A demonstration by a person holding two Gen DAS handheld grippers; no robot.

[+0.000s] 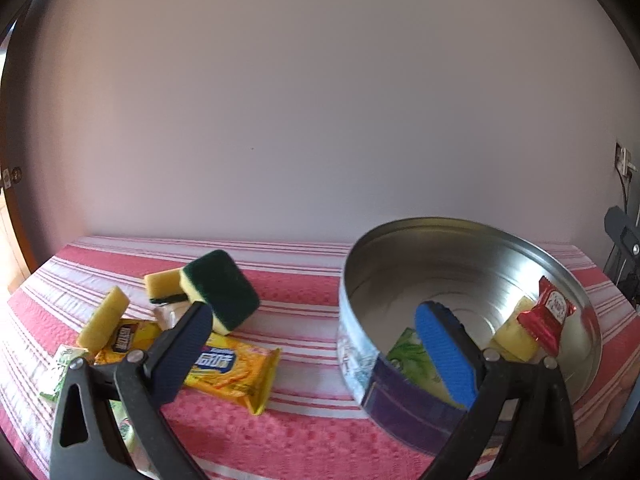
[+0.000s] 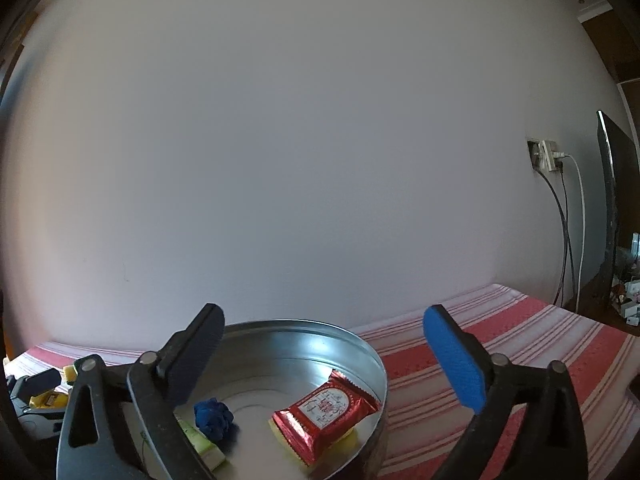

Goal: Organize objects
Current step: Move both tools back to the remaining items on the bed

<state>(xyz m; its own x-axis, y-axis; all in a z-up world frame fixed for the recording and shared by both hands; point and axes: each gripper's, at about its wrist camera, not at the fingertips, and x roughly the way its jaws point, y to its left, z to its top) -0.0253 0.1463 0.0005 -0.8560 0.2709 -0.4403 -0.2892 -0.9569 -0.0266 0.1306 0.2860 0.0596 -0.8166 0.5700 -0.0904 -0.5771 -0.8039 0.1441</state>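
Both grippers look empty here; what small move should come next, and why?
Probably swing the open left gripper left onto the yellow snack packet. It lies loose on the striped cloth outside the round tin, which already holds the red packet.

The left tongs stand wide open, with nothing pinched between them. Their two black arms rise from the lower corners of the left wrist view and spread apart. The left finger shows its dark back, while the right finger turns its blue ribbed pad toward the gap. These tongs tilt somewhat downward.

The right tongs are also spread to their full width and hold nothing. Their left finger is dark and the right finger shows a blue pad. They point roughly level.
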